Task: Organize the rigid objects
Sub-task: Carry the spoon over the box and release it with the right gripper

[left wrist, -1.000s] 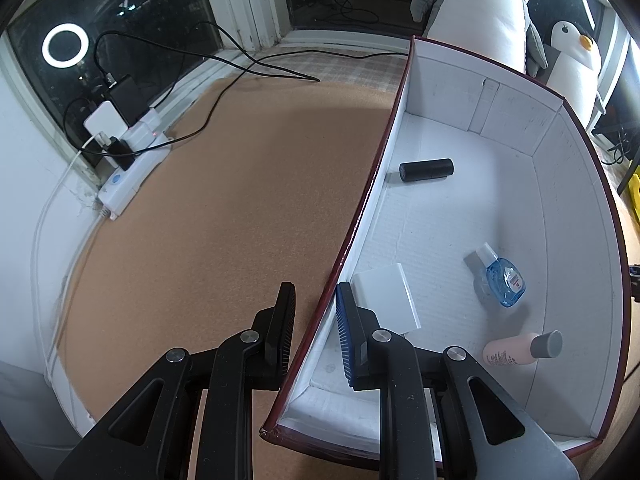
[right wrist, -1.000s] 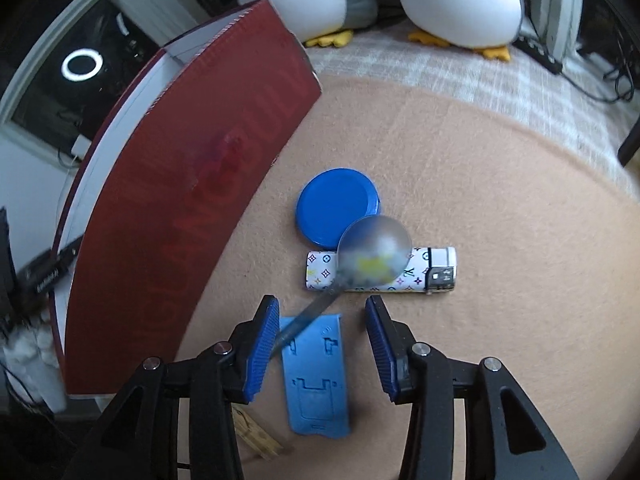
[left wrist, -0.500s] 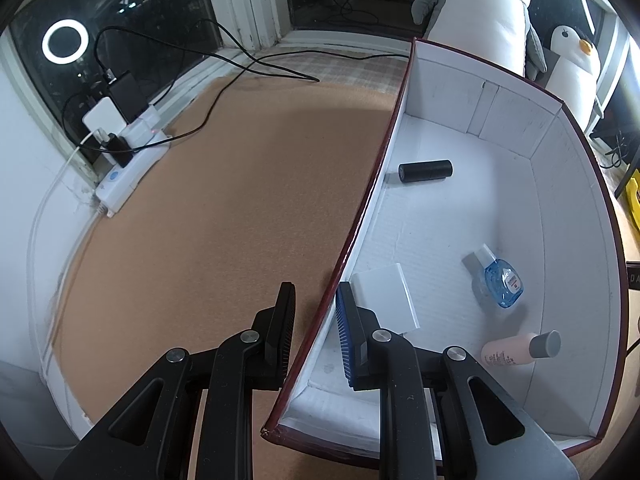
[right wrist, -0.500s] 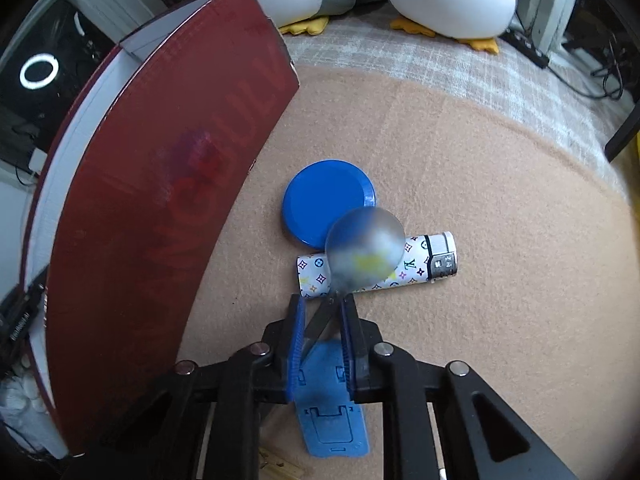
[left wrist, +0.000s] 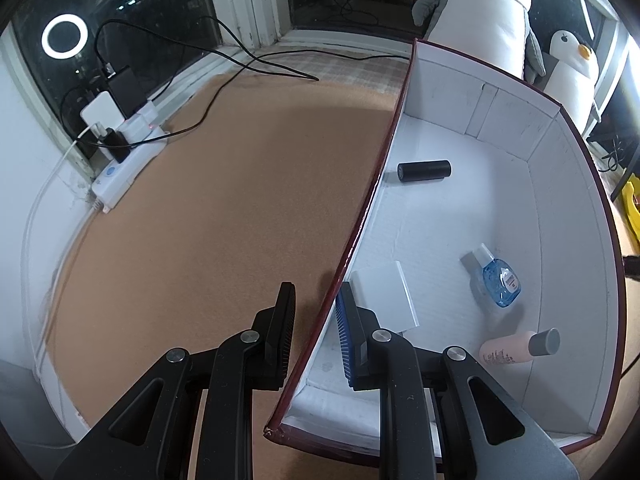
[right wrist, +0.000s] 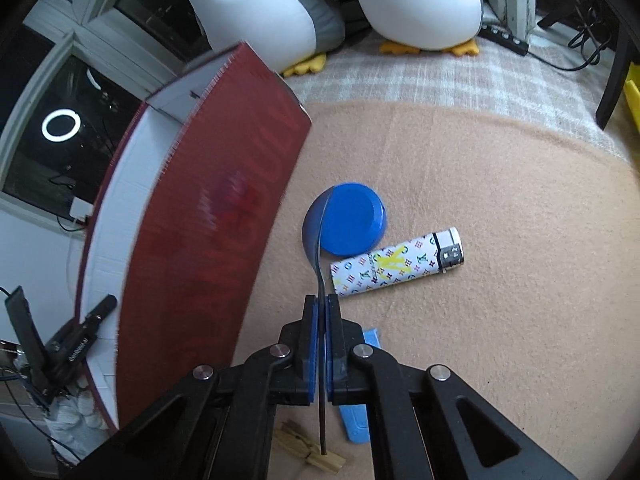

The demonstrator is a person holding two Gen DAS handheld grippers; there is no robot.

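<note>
The right gripper [right wrist: 320,312] has its jaws pressed together on the thin handle of a metal spoon [right wrist: 318,240]. The handle passes between the blue pads [right wrist: 311,344] and its end comes out behind them, near the bottom of the view. The spoon stands on edge, so the bowl looks like a narrow grey shape in front of a round blue lid [right wrist: 348,220]; whether the bowl touches the lid, I cannot tell from this angle.

Just beside the lid, on the tan blanket [right wrist: 480,280], lies a lighter [right wrist: 396,266] with a coloured monogram pattern and a white and black head. A flat blue plastic piece [right wrist: 360,420] lies partly hidden under the gripper, and a wooden clothespin [right wrist: 308,452] is near the lower edge. To the left rises the dark red outer wall of the box [right wrist: 208,248], with white inside.

In the left wrist view, the left gripper [left wrist: 314,320] has its jaws spread, one finger on each side of the near wall of the box [left wrist: 360,220], without pinching it. Inside, on the white floor, lie a black cylinder [left wrist: 424,171], a small blue bottle [left wrist: 498,278], a pink bottle with a grey cap [left wrist: 518,350] and a white flat card [left wrist: 386,296]. These are well apart from each other. Outside the box, a white power strip [left wrist: 128,160] with cables lies beside the window, and two plush penguins [left wrist: 492,12] stand behind the box.
</note>
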